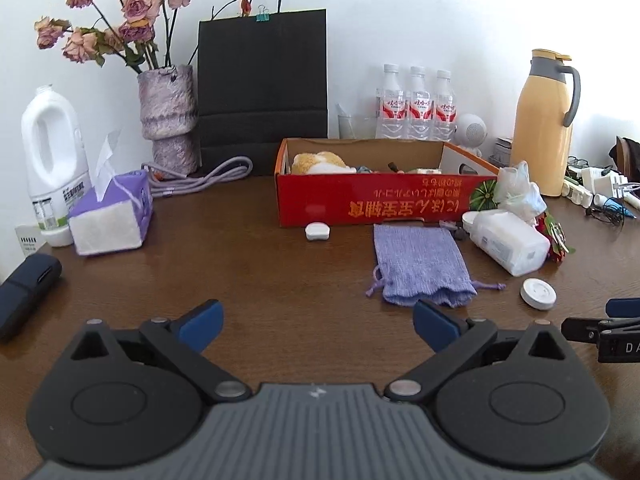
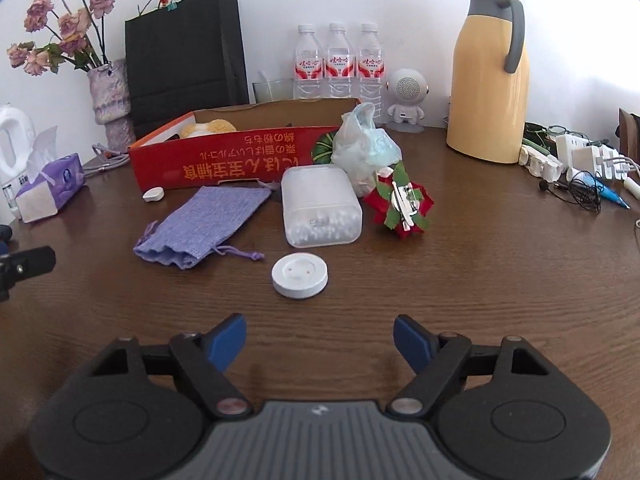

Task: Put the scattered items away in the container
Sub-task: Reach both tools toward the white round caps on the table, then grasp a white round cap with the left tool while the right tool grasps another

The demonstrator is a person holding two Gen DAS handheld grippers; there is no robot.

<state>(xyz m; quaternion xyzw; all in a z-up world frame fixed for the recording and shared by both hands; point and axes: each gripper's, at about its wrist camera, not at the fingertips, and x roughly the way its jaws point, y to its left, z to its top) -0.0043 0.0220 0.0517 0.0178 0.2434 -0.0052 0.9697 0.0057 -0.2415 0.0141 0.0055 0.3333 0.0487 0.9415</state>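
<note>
A red cardboard box (image 1: 360,200) (image 2: 224,164) stands open at the back of the brown table, with a plush toy (image 1: 318,162) and small items inside. In front of it lie a purple drawstring pouch (image 1: 420,266) (image 2: 204,226), a small white case (image 1: 317,231) (image 2: 154,194), a white round disc (image 1: 538,294) (image 2: 300,275), a clear box of cotton swabs (image 1: 510,242) (image 2: 320,210), a knotted plastic bag (image 1: 518,194) (image 2: 364,144) and a red-green hair clip (image 2: 404,202). My left gripper (image 1: 318,326) is open and empty, short of the pouch. My right gripper (image 2: 320,340) is open and empty, just short of the disc.
Along the back stand a vase of dried roses (image 1: 168,116), a black paper bag (image 1: 262,92), three water bottles (image 1: 416,104), a robot speaker (image 2: 406,98) and a yellow thermos (image 1: 544,124) (image 2: 488,76). A tissue pack (image 1: 112,216) and white jug (image 1: 52,160) stand left. Cables and chargers (image 2: 580,168) lie right.
</note>
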